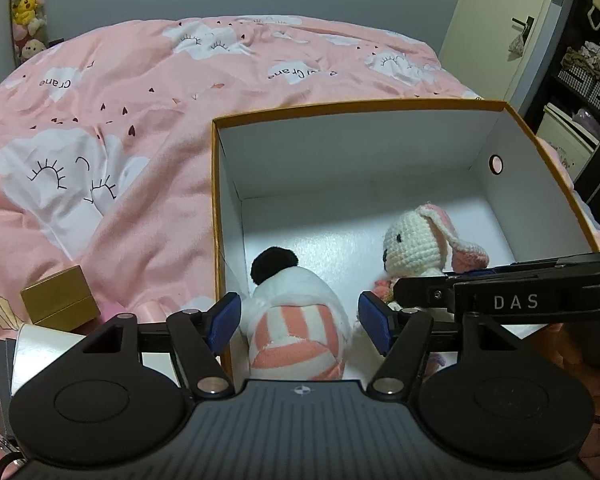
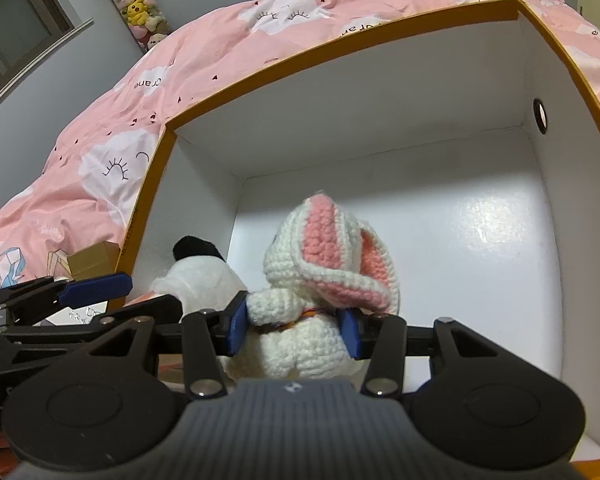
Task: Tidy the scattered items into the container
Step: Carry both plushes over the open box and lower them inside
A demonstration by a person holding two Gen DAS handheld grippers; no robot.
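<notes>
Two toys: both inside the box, near its front wall, side by side but apart.
Box: orange rim, white inside, open top, resting on the bed; round hole in its right wall.
Striped toy: white plush with pink and white stripes and a black pompom on top; standing on the box floor by the left wall.
Crochet rabbit: cream body, pink-lined floppy ears; upright on the box floor, right of the striped toy.
Left tongs: spread wide, blue pads either side of the striped toy with a gap on each side, not pressing it.
Right tongs: closed about halfway, blue pads against both flanks of the crochet rabbit, gripping its body below the ears.
Gold box: small, closed, lying on the bed outside the box, left of its front corner.
Bed cover: pink, printed with white clouds and small hearts, rumpled.
Plush toys: a column of them hanging at the far wall.
</notes>
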